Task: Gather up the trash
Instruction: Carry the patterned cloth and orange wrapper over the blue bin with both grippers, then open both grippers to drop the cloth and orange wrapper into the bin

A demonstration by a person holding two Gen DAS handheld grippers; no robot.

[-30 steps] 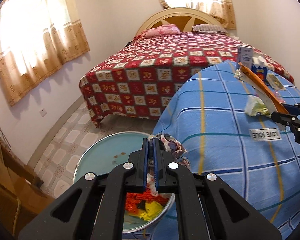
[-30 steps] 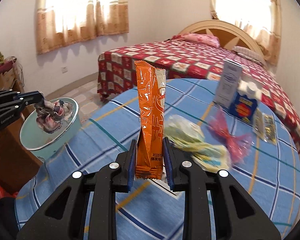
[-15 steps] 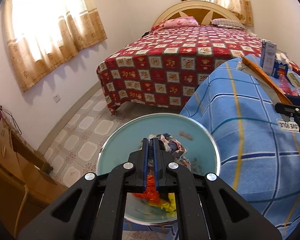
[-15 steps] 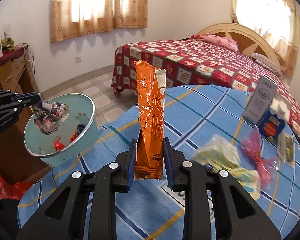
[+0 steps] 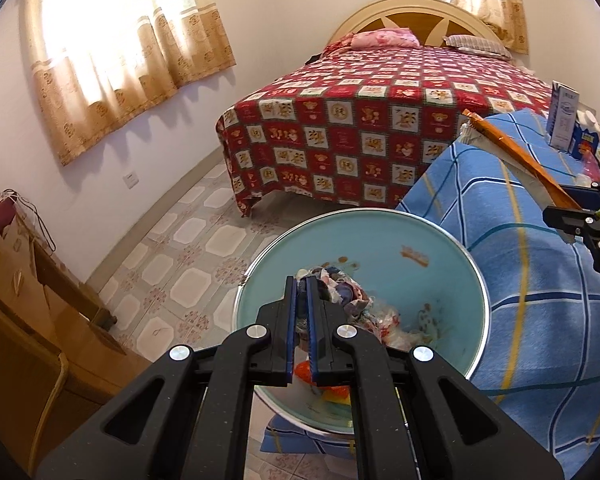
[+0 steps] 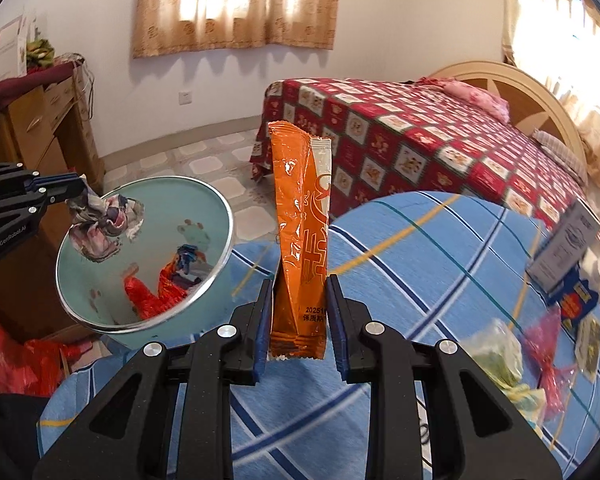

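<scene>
My left gripper point(image 5: 302, 312) is shut on a crumpled multicoloured wrapper point(image 5: 346, 294) and holds it over the open mouth of a light blue trash bin point(image 5: 440, 264). From the right wrist view the same wrapper point(image 6: 100, 222) hangs from the left gripper point(image 6: 78, 192) above the bin point(image 6: 204, 200), which holds red and blue trash. My right gripper point(image 6: 300, 316) is shut on a tall orange snack packet point(image 6: 298, 232), held upright above the blue checked tablecloth point(image 6: 440, 264), to the right of the bin. The packet also shows in the left wrist view point(image 5: 516, 156).
On the table lie a green wrapper point(image 6: 496, 352), a pink wrapper point(image 6: 548, 344), a white carton point(image 6: 564, 248) and a blue box point(image 6: 580, 296). A bed with a red patterned cover point(image 5: 372, 128) stands behind. A wooden cabinet point(image 5: 24, 320) is left of the bin.
The left gripper has carried the crumpled wrapper further over the bin's opening. The right gripper has moved left toward the bin with the orange packet, away from the table's clutter.
</scene>
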